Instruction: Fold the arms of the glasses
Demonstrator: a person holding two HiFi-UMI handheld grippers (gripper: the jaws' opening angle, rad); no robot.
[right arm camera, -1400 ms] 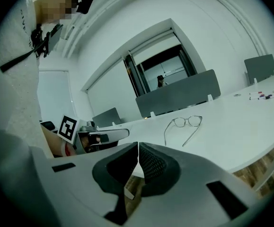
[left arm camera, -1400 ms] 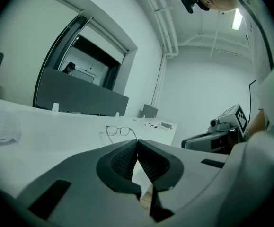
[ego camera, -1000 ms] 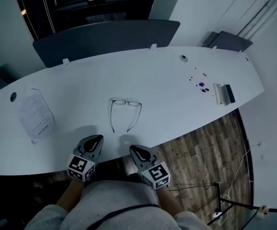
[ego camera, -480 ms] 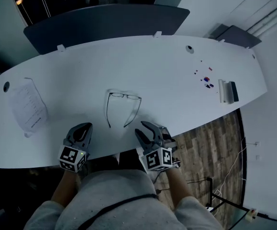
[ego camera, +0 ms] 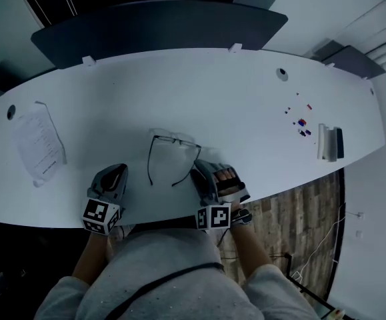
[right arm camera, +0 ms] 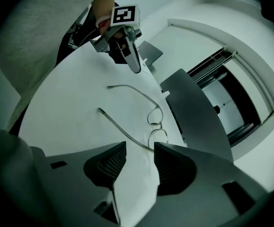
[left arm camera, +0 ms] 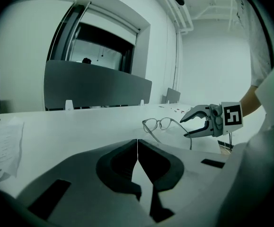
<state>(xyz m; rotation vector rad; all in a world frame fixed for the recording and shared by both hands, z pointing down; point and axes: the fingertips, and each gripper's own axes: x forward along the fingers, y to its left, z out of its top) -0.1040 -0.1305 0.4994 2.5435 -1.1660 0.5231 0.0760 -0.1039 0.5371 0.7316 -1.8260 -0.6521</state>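
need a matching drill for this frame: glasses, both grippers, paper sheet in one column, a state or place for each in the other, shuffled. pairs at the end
Things:
A. glasses
B. left gripper
C. right gripper
D. paper sheet

States or places:
1. jaws together
2. flat near the left end of the table in the head view
3. arms unfolded
4. jaws apart

Pairs: A-3, B-1, C-4, D-2.

Note: the right gripper's jaws are opening, with nothing between them.

Small coloured bits [ego camera: 302, 123] (red, blue, scattered) are too small to identify.
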